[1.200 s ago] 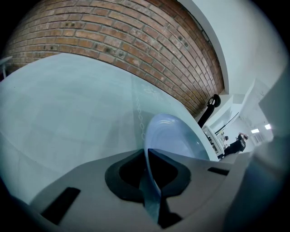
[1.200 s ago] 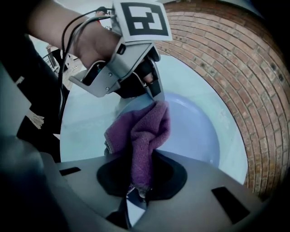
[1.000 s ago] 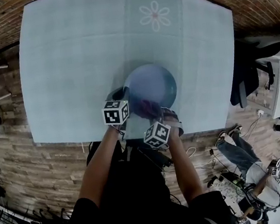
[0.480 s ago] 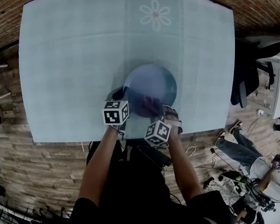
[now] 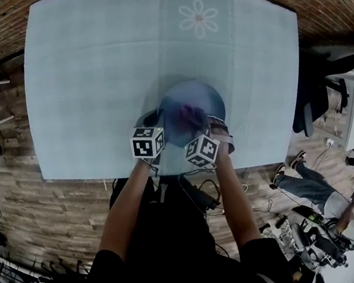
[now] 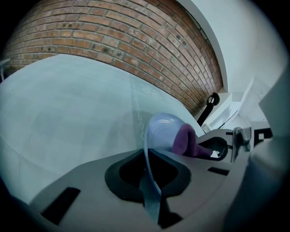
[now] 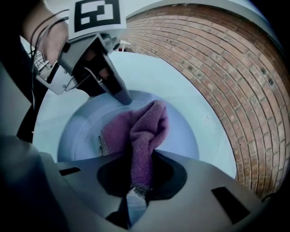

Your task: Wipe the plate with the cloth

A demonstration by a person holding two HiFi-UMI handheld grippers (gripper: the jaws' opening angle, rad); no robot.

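A blue plate [image 5: 193, 105] lies on the pale table near its front edge. My left gripper [image 5: 156, 124] is shut on the plate's left rim; in the left gripper view the rim of the plate [image 6: 164, 130] runs edge-on between the jaws of that gripper [image 6: 150, 168]. My right gripper [image 5: 196, 128] is shut on a purple cloth [image 5: 190, 117] and presses it onto the plate. In the right gripper view the cloth [image 7: 144, 129] hangs from this gripper [image 7: 138, 183] onto the plate [image 7: 190, 138], with the left gripper [image 7: 121, 96] just beyond it.
The table cover [image 5: 88, 78] is light blue with a white flower [image 5: 197, 18] printed at the far side. A brick floor surrounds the table. A dark chair [image 5: 306, 102] stands to the right, cables [image 5: 205, 199] lie under me, and a person [image 5: 335, 226] sits at lower right.
My right gripper has slid the cloth away from me and slightly right, further onto the plate. The left gripper and the plate have stayed still.
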